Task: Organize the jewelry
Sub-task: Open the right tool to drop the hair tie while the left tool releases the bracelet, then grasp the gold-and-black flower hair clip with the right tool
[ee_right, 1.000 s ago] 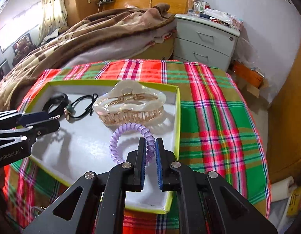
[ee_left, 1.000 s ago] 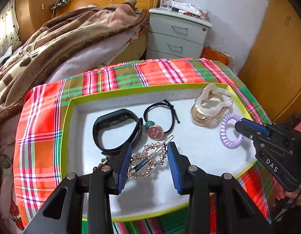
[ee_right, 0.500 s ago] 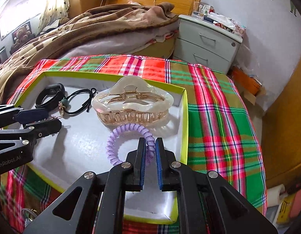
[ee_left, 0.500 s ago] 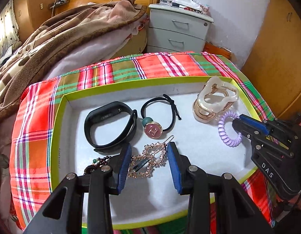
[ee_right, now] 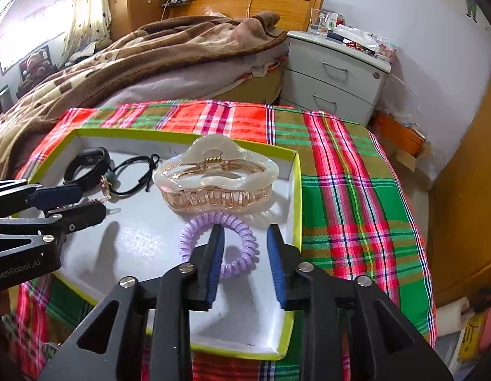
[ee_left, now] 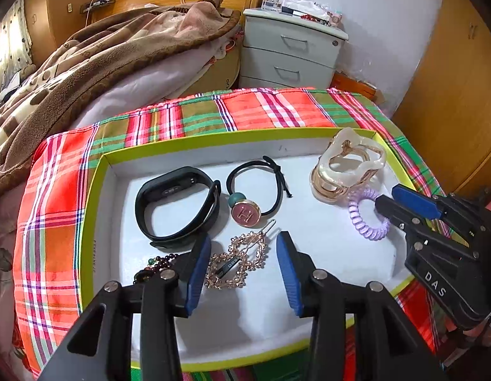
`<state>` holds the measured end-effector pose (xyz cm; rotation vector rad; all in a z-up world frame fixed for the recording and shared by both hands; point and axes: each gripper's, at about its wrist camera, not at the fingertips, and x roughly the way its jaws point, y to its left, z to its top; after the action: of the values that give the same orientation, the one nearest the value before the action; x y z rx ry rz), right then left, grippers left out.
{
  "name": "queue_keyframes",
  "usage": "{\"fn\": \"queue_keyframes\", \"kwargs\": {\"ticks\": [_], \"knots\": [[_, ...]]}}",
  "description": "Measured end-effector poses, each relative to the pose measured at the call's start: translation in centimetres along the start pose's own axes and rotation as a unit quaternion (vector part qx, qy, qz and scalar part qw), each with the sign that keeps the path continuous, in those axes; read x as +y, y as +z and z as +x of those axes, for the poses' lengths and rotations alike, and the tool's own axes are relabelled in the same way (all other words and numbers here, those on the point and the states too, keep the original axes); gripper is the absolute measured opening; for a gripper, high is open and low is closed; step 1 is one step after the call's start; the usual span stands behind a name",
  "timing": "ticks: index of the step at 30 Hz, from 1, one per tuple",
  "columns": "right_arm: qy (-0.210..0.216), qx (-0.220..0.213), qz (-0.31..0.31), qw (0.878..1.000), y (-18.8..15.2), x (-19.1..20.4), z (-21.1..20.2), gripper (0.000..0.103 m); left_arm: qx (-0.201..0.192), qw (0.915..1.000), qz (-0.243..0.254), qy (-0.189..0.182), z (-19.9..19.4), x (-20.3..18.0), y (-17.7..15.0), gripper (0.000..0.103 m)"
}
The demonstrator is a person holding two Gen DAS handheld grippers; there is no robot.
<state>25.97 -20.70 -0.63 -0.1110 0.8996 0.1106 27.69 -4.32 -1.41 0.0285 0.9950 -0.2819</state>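
Through the left wrist camera we hold our left gripper [ee_left: 244,266] spread apart over the gold hair clip [ee_left: 237,262], inside the green-rimmed tray [ee_left: 96,190]; the black wristband [ee_left: 177,204] lies beyond it. Through the right wrist camera our right gripper [ee_right: 245,266] stands parted, straddling the purple spiral hair tie [ee_right: 225,241] near the tray's right wall.

glossy plastic, matt tray, woven cloth

pearly claw clip [ee_right: 213,174] shines; tray [ee_left: 309,327] floor looks matt white; plaid cloth [ee_right: 350,190] is woven; wristband [ee_left: 178,203] looks matt black.
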Motion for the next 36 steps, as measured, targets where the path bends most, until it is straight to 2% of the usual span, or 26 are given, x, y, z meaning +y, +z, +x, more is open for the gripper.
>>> {"fn": "queue_keyframes", "kwargs": {"ticks": [12,22,25,28,36], "knots": [[-0.004,-0.057,0.014,0.998,-0.6,0.5,-4.6,0.030,-0.036,0.9991,0.000,-0.021,-4.4,-0.6,-1.7,0.046],[-0.002,-0.086,0.013,0.996,-2.3,1.4,-8.3,0.030,-0.050,0.9983,0.004,-0.029,-7.8,-1.2,-5.0,0.046],[0.011,-0.088,0.018,0.996,-3.3,1.3,-9.1,0.030,-0.050,0.9982,0.002,-0.031,-8.5,-1.2,-6.1,0.046],[0.055,-0.086,0.029,0.994,-4.6,0.6,-9.8,0.031,-0.048,0.9983,0.000,-0.032,-9.1,-1.2,-7.3,0.046],[0.101,-0.062,0.047,0.992,-7.8,-0.7,-10.0,0.031,-0.038,0.9982,-0.019,-0.041,-9.8,-0.5,-10.3,0.047]]}}
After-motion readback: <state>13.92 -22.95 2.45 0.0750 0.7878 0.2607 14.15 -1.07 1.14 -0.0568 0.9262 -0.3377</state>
